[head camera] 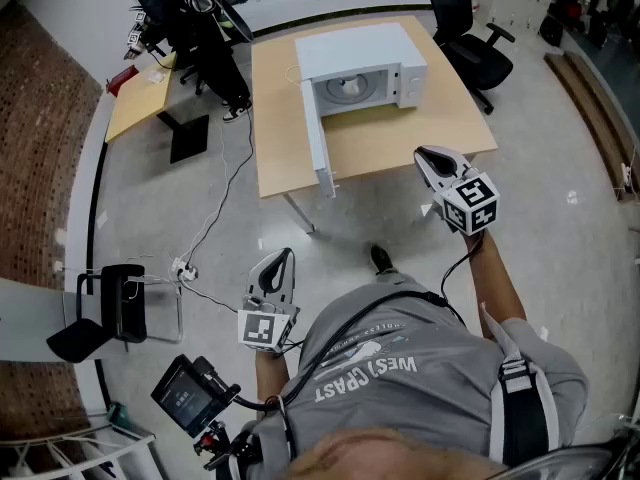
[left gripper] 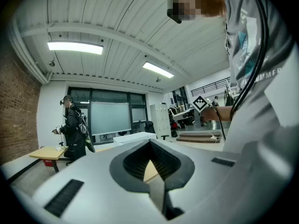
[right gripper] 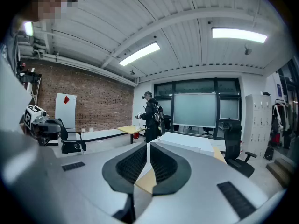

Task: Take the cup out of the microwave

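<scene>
The cup [head camera: 349, 88] is inside the microwave [head camera: 385, 48]. It shows only as a small pale round thing in the open cavity, too small to tell more. The microwave stands on a wooden table [head camera: 290, 118].

Far to the left of the microwave, a person in dark clothes [head camera: 190, 18] stands beside a smaller table [head camera: 140, 103]. On the floor, left of the microwave and nearer to the one who holds the tools, a white cable [head camera: 215, 218] runs to a black chair [head camera: 105, 313].

The left gripper [head camera: 286, 257] is held low, well apart from the microwave. Its jaws are together and there is nothing between them. The microwave door [head camera: 315, 143] is open and hangs out at the left side of the microwave, over the table's near edge.

The right gripper [head camera: 426, 156] is held in front of the microwave and a little to its right, near the table's edge, touching nothing. Its jaws are also closed on nothing, with only a thin slit between them. Right of the microwave, behind the table, stands a black office chair [head camera: 470, 28].
</scene>
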A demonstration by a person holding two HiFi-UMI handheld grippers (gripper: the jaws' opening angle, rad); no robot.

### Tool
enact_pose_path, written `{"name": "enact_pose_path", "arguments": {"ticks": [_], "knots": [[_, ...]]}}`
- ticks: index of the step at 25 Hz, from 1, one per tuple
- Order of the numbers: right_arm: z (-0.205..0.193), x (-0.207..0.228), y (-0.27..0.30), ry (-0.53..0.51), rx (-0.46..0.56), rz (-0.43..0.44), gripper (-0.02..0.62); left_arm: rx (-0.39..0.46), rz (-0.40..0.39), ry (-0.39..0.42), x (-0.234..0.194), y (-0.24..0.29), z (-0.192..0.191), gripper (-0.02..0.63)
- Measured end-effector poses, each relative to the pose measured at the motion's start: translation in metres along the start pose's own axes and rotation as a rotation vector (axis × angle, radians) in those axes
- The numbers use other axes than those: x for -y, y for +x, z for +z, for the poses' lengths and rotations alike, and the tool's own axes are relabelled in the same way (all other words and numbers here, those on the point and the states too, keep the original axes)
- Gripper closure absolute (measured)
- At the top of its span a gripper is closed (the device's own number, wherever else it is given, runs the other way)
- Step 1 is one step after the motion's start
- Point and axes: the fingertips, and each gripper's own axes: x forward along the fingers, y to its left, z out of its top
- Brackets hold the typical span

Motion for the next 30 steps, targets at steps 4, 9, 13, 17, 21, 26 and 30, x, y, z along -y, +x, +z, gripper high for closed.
{"name": "enact_pose_path", "arguments": {"ticks": [4, 9, 13, 17, 21, 26, 30], "knots": [[-0.009, 0.058, 0.072, -0.016, -0.031, 0.018, 0.581, -0.061, 0.037, -0.005, -0.021, 0.056, -0.015, 0.563], [-0.027, 0.125, 0.172, 0.013, -0.077, 0.052, 0.580, -0.091, 0.053, -0.007, -0.046, 0.130, -0.016, 0.563], [-0.054, 0.177, 0.251, 0.057, -0.139, 0.049, 0.500, -0.069, 0.083, -0.060, -0.067, 0.183, -0.009, 0.563], [-0.099, 0.220, 0.323, 0.071, -0.230, 0.036, 0.485, -0.124, 0.102, -0.080, -0.079, 0.222, -0.017, 0.563], [-0.149, 0.264, 0.398, 0.059, -0.306, -0.021, 0.485, -0.216, 0.110, -0.068, -0.091, 0.253, -0.038, 0.563], [-0.211, 0.291, 0.476, 0.061, -0.403, -0.036, 0.485, -0.242, 0.143, -0.123, -0.105, 0.289, -0.049, 0.563], [-0.235, 0.309, 0.515, 0.036, -0.426, -0.059, 0.485, -0.277, 0.158, -0.138, -0.111, 0.314, -0.065, 0.563]]}}
